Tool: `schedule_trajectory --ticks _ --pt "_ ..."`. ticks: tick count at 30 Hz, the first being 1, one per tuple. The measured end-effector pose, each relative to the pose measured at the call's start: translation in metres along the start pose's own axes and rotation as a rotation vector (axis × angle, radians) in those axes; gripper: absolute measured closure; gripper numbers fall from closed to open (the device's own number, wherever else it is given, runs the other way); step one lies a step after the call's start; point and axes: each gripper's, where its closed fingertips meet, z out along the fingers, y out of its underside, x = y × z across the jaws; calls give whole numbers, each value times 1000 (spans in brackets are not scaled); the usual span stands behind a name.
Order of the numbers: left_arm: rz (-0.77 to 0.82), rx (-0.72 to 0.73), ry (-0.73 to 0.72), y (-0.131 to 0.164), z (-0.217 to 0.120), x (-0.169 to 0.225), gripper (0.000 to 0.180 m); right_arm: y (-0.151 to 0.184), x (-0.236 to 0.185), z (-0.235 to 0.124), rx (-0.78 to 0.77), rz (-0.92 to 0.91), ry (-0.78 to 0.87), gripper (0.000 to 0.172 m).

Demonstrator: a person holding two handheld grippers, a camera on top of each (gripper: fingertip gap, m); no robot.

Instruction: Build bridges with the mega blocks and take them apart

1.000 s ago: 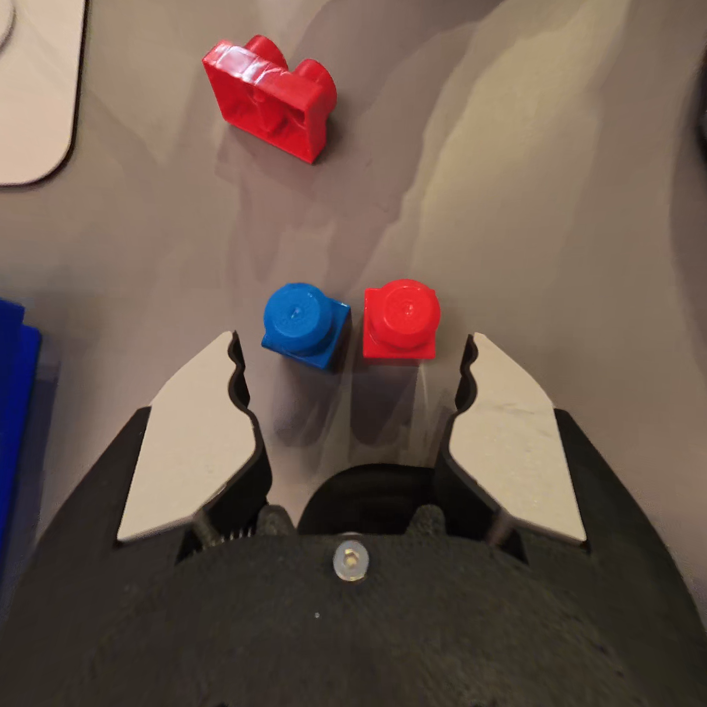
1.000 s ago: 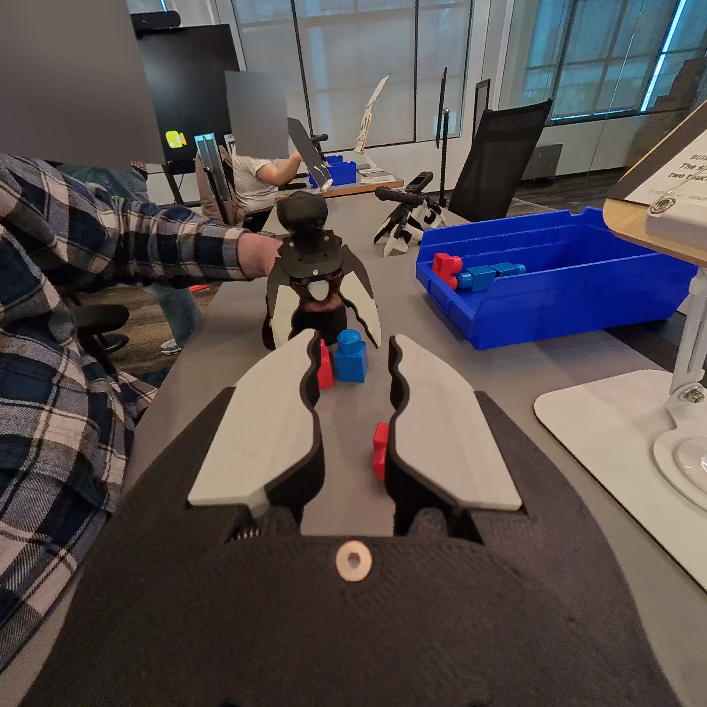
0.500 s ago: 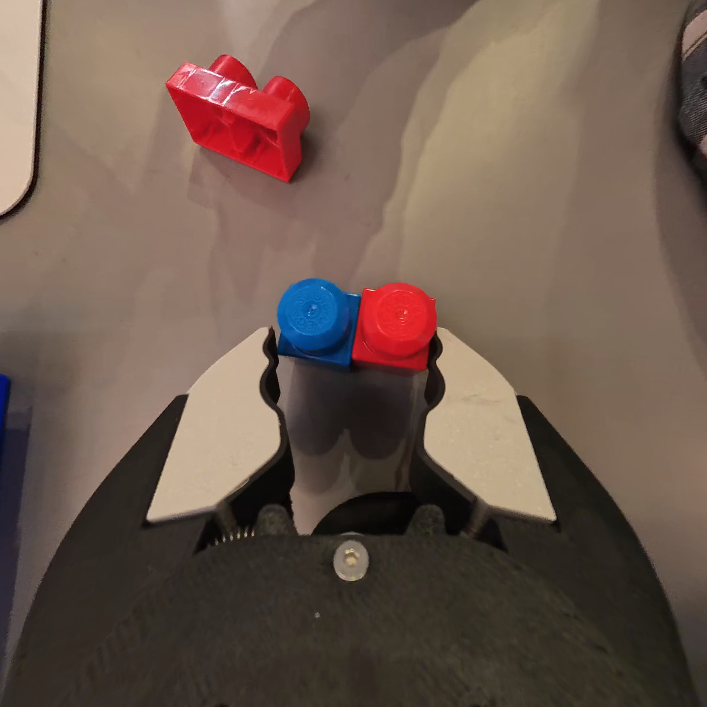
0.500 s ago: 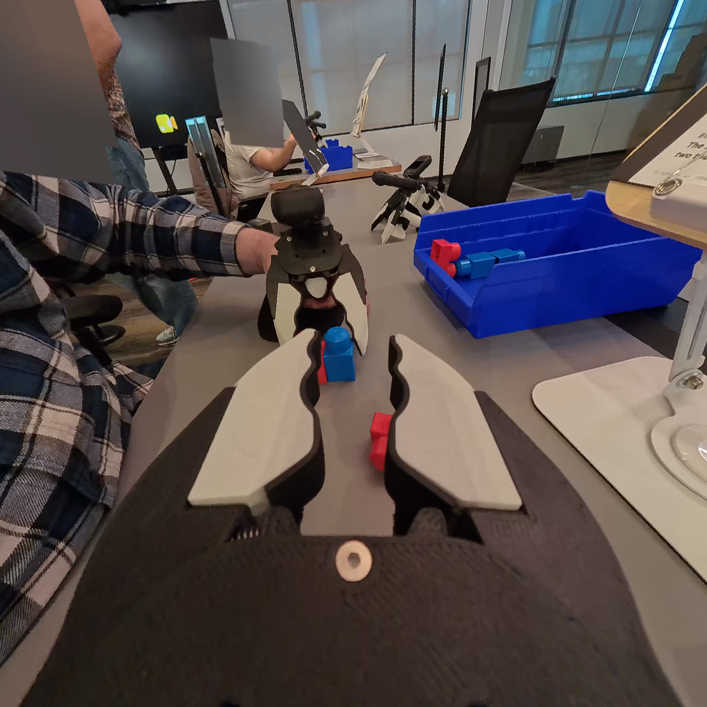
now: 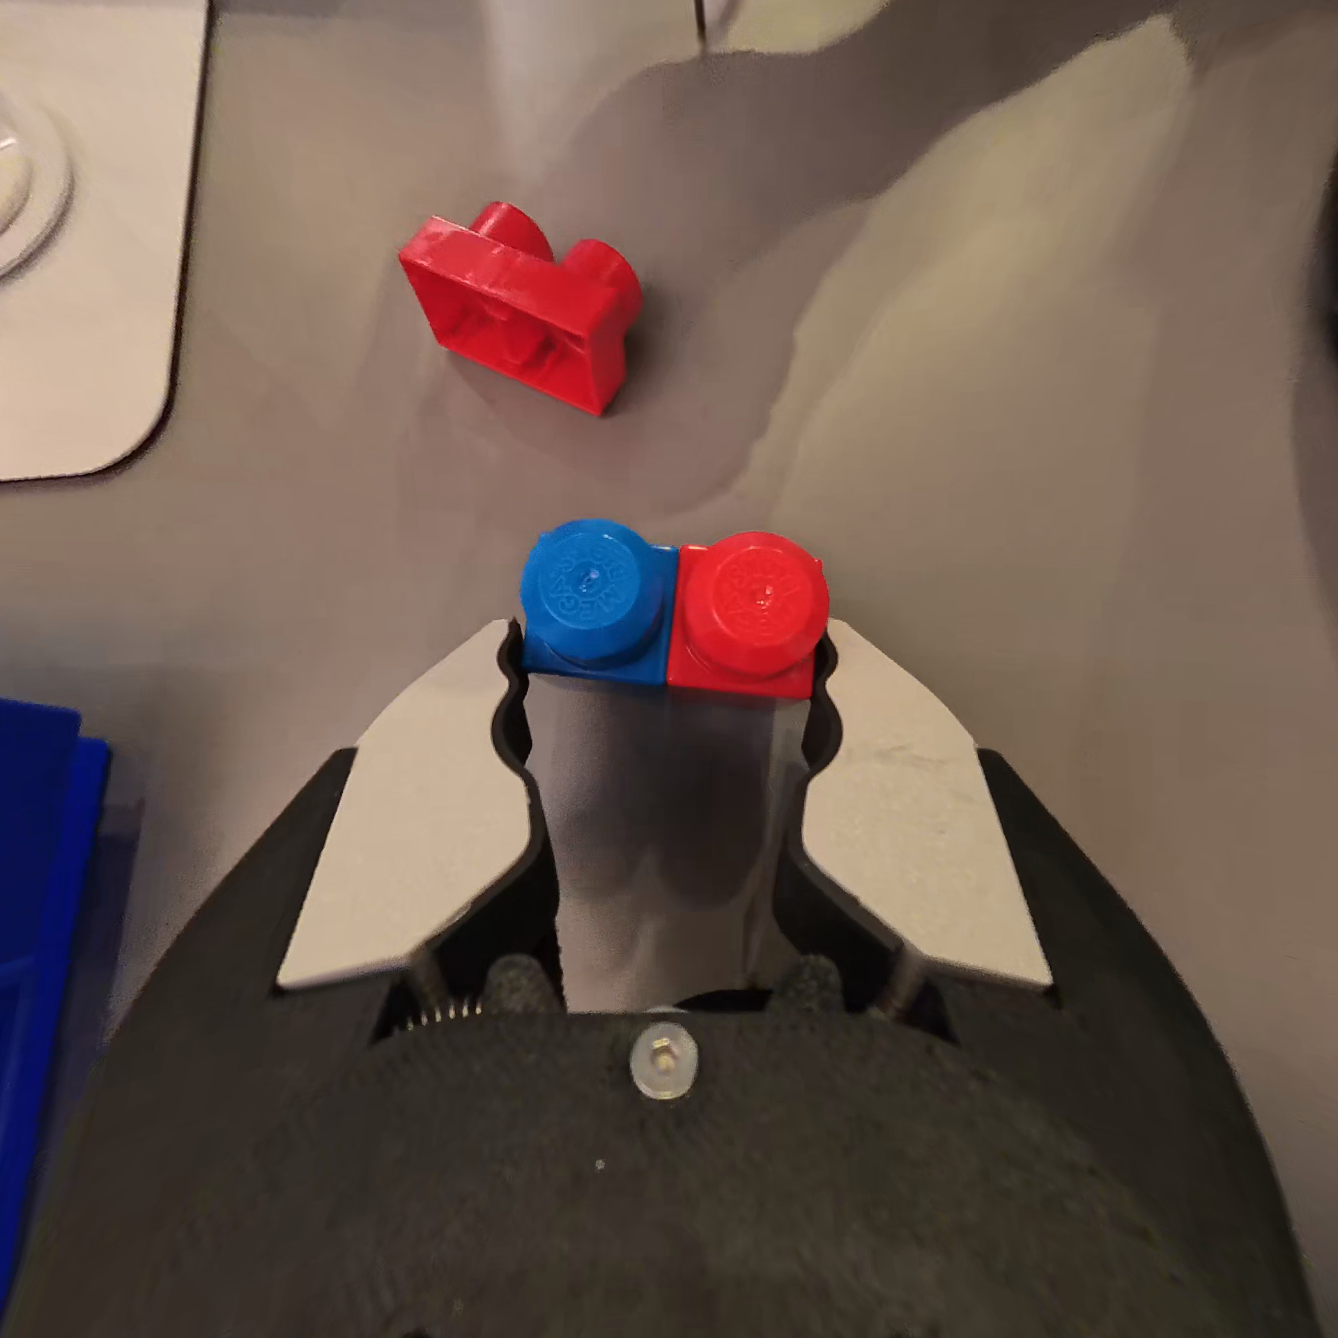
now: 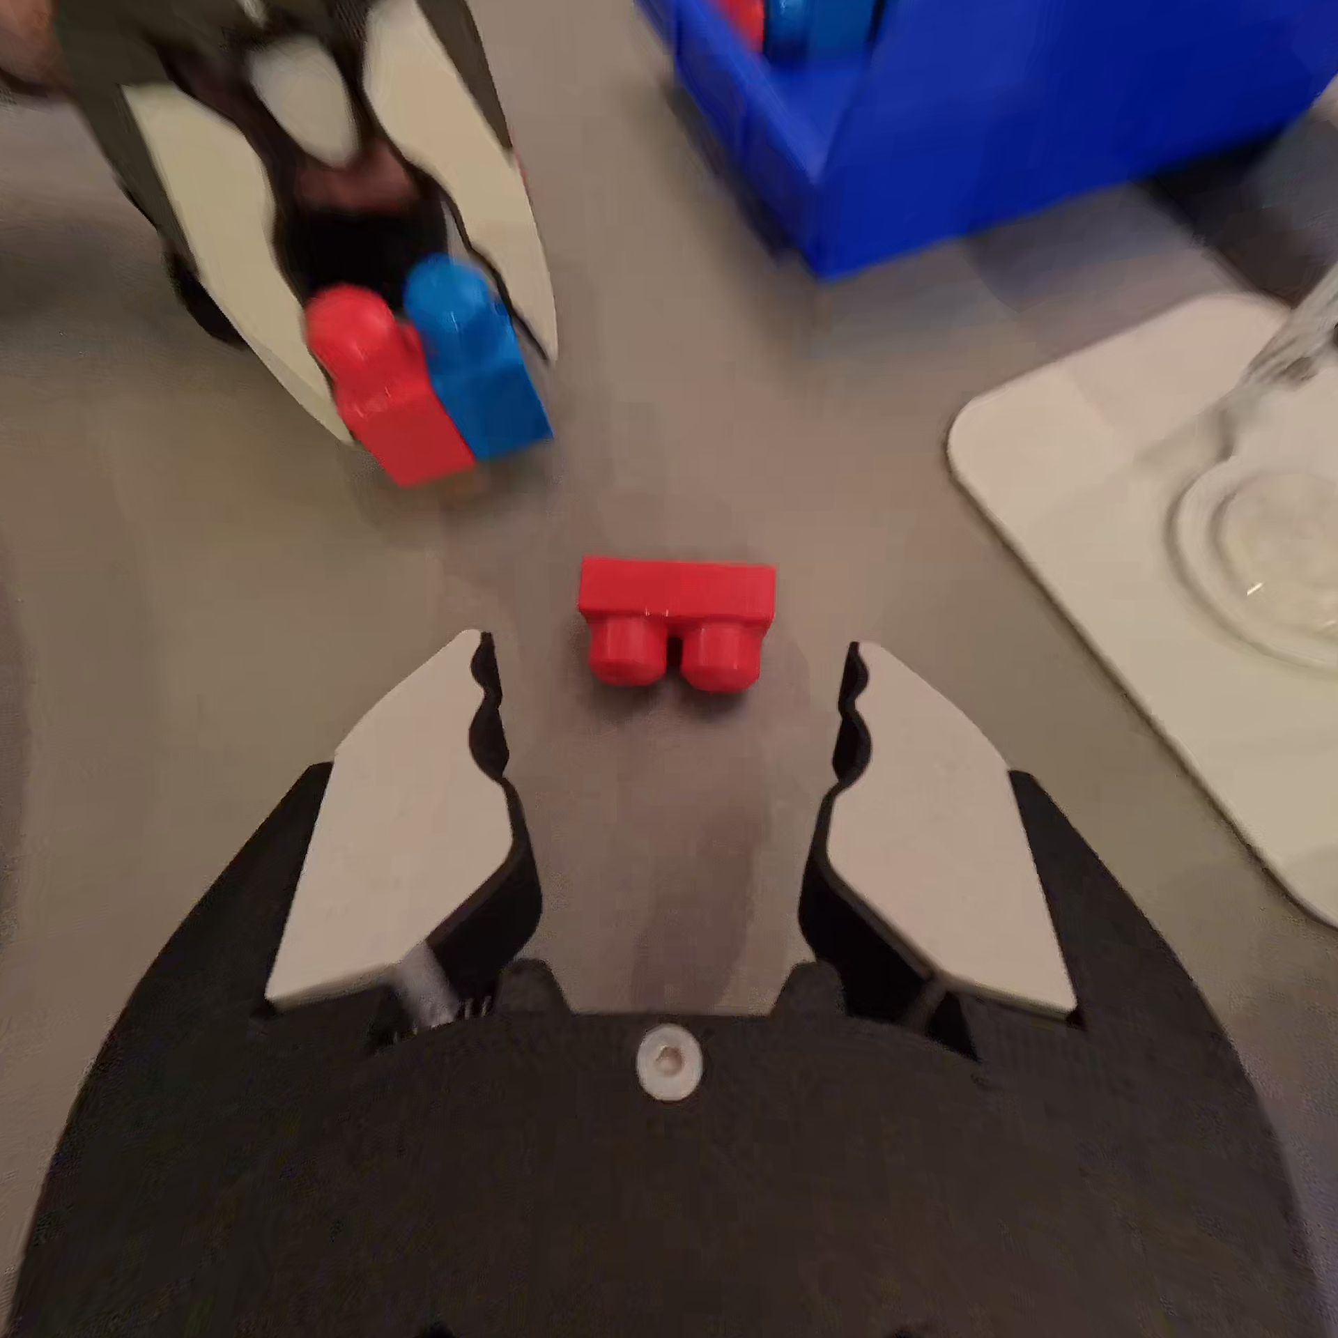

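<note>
In the left wrist view my left gripper (image 5: 670, 651) is shut on a blue one-stud block (image 5: 594, 608) and a red one-stud block (image 5: 753, 615). It presses them side by side, one pad on each outer face. The right wrist view shows this too: left gripper (image 6: 442, 384), red block (image 6: 391, 405), blue block (image 6: 478, 362). A red two-stud block (image 6: 677, 623) lies on its side on the grey table (image 6: 217, 579), studs towards my right gripper (image 6: 667, 651). That gripper is open, empty and just short of the block. The same block also shows in the left wrist view (image 5: 518, 318).
A blue bin (image 6: 941, 145) holding more blocks stands at the back right; its edge shows in the left wrist view (image 5: 43, 832). A white base plate (image 6: 1122, 543) with a clear stand lies to the right; it also shows in the left wrist view (image 5: 80, 253).
My left gripper closed on the two one-stud blocks and pushed them together. My right gripper tilted down towards the table, opened wide and now faces the red two-stud block.
</note>
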Motion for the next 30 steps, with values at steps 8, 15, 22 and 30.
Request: schedule_trajectory --ticks 8,15,22,30 --pt "2 -88 -110 -8 -3 -16 107 28 6 47 -147 55 69 109" --pt "-17 -120 -116 -18 -11 -29 107 -2 6 27 -103 -14 16 110" --pt "-14 -49 330 -59 -19 13 106 -67 -27 -23 -69 -674 -32 110" --pt "59 132 782 -105 -45 52 106 -99 -47 -69 -25 -1023 -27 110"
